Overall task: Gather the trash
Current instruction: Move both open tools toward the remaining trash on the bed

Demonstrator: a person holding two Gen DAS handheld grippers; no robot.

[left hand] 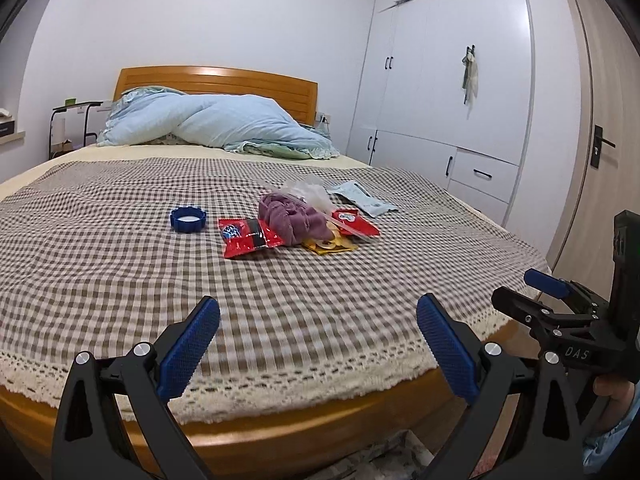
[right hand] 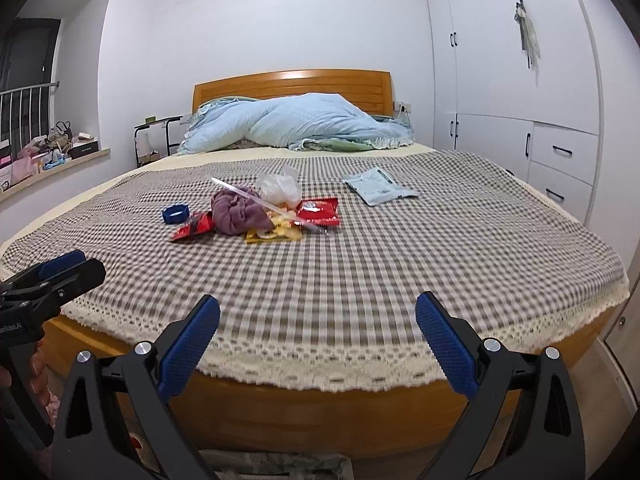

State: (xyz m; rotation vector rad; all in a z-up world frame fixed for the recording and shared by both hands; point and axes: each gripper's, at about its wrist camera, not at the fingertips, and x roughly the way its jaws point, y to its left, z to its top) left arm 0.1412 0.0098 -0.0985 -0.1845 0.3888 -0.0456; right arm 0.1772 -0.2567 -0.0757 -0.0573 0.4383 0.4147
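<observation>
Both my tools, left tool (left hand: pixel 318 344) and right tool (right hand: pixel 318 342), hang spread wide and empty at the foot of the bed (left hand: pixel 120 280). The trash pile (left hand: pixel 296 224) lies mid-bed, straight ahead of the left tool, ahead-left of the right; the left looks nearer.

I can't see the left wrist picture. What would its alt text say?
Open blue-padded tongs hover at the foot of a checked bed, facing a small litter pile: red snack packet, purple cloth, blue cap and pale pouch. The other tongs show at the right edge.
</observation>
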